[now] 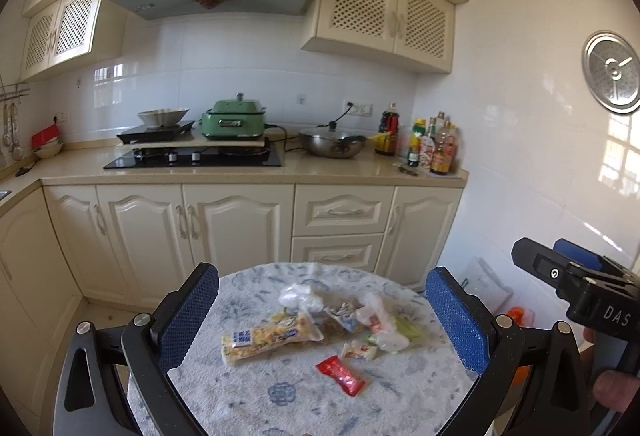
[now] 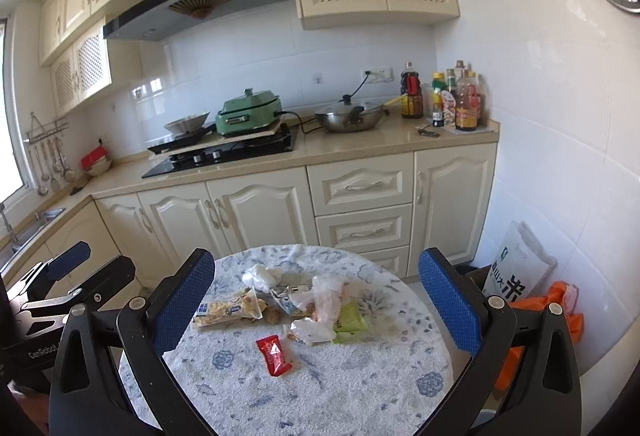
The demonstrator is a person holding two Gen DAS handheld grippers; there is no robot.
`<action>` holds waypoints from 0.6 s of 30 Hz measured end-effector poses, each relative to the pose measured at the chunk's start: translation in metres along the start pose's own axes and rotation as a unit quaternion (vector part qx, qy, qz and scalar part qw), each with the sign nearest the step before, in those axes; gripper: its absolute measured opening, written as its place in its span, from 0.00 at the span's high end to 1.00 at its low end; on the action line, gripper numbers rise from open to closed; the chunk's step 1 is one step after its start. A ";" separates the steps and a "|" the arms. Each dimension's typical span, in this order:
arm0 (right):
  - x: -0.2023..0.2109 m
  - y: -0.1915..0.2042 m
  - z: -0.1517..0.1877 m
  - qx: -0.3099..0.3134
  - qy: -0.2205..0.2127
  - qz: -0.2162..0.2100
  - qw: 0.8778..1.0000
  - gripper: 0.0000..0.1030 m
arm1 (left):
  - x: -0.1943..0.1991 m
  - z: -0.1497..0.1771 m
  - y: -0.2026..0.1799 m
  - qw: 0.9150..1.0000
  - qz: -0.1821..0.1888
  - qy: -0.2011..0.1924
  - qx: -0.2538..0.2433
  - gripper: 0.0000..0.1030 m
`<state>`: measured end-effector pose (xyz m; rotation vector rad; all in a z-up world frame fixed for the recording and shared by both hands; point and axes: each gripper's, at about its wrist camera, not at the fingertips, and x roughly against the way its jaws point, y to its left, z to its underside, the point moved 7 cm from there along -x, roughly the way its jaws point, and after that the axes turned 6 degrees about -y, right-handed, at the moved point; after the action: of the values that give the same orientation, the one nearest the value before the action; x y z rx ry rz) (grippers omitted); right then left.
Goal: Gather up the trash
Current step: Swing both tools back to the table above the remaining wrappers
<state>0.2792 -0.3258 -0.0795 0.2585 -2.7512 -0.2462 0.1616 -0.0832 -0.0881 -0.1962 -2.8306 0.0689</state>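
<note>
A round table (image 1: 280, 396) (image 2: 360, 388) with a white and blue patterned cloth carries a pile of trash. A red sachet (image 1: 341, 375) (image 2: 274, 354) lies nearest me. Behind it are a long yellow snack wrapper (image 1: 270, 338) (image 2: 228, 310), crumpled clear plastic (image 1: 298, 296) (image 2: 324, 296), a green wrapper (image 2: 350, 320) and a small white wrapper (image 1: 359, 351). My left gripper (image 1: 322, 320) hovers open above the table's near side, holding nothing. My right gripper (image 2: 316, 306) is open and empty too, and shows at the right edge of the left wrist view (image 1: 576, 276).
Cream cabinets (image 1: 240, 224) and a counter with a hob (image 1: 192, 157), green cooker (image 1: 234, 119), pan (image 1: 332, 143) and bottles (image 1: 434, 147) stand behind the table. A white sack (image 2: 516, 268) and an orange bag (image 2: 556, 304) sit on the floor at the right wall.
</note>
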 end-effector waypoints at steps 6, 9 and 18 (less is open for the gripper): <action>-0.022 -0.003 0.020 0.009 0.032 -0.004 0.999 0.00 | -0.018 0.024 -0.005 0.999 -0.016 0.047 0.005 0.01; -0.034 -0.014 0.036 0.007 0.056 0.000 0.998 0.00 | -0.040 0.041 -0.014 0.996 -0.016 0.083 0.009 0.01; -0.072 -0.052 0.090 -0.019 0.137 0.015 0.990 0.00 | -0.133 0.092 -0.038 0.980 -0.002 0.198 0.016 0.07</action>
<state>0.3191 -0.3484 -0.1974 0.2222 -2.4749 -0.2348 0.2549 -0.1424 -0.2129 -0.1761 -2.4311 0.0665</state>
